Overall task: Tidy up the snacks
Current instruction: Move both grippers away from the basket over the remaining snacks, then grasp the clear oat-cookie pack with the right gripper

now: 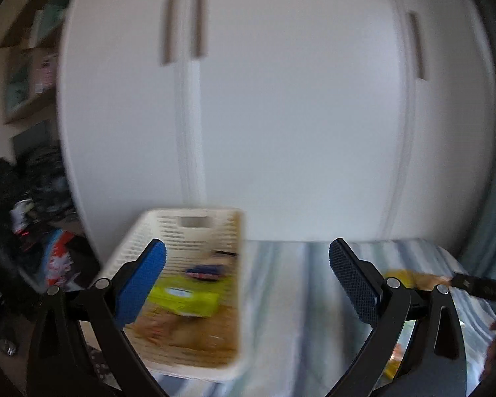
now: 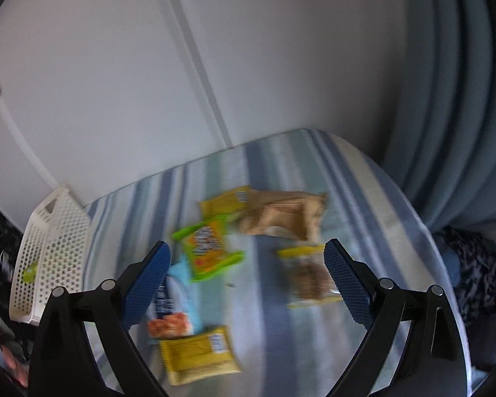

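Snacks loose on striped cloth (image 2: 281, 347): green-orange packet (image 2: 208, 248) at 12 o'clock of centre, tan pack (image 2: 287, 215) at 1, yellow-edged biscuit pack (image 2: 309, 274) at 3, yellow packet (image 2: 198, 354) at 7, blue pack (image 2: 178, 304) at 8. Basket (image 2: 62, 241) at 9, cloth edge; blurred packs inside. Right gripper (image 2: 248, 284) fingers apart, empty, above snacks. Left gripper (image 1: 248, 284) fingers apart, empty, by basket. White cupboard (image 1: 281, 99) behind.

White perforated basket (image 1: 195, 228) holds blurred packets, ahead-left of the left jaws; six loose packets (yellow, green, tan) (image 2: 211, 244) lie flat before the right jaws.
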Tool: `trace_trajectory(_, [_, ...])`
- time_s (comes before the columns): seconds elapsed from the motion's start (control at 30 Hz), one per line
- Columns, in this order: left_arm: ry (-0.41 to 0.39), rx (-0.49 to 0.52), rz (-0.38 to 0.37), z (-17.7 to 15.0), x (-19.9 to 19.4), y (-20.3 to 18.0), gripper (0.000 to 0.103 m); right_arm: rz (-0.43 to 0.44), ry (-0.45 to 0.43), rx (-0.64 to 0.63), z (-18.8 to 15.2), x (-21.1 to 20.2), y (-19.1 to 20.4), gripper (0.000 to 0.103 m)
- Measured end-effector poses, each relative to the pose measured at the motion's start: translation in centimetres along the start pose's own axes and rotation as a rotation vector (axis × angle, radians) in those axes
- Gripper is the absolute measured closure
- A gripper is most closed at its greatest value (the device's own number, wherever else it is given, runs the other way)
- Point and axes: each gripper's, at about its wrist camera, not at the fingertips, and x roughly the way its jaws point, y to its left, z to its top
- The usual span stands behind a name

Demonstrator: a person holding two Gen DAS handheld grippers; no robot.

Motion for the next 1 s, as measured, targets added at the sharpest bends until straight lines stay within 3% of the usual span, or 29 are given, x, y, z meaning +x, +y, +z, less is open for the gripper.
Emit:
trace_trajectory(0.13, [0.089,0.004,-0.174,-1.0,0.4,-3.1,0.003,-0.04,0.04,0.029,-0.4,0.3,-3.0,0.01])
trace_trajectory(0.23, [0.15,0.007,-0.244,-1.8,1.2,-4.3,0.003,-0.061,0.073,0.037,-1.1,1.1,-4.6,0.01])
trace_trajectory(0.67, [0.303,-0.032,-0.283,-3.9,4.6,-4.3,0.003,-0.047,0.305,-0.013,-1.8,7.5,-5.3,0.01])
trace_trajectory(1.0, [0.335,0.068,-0.295,-4.9,5.1,-6.4,0.003,-0.067,0.35,-0.078,-1.7,9.7,-4.4,0.012])
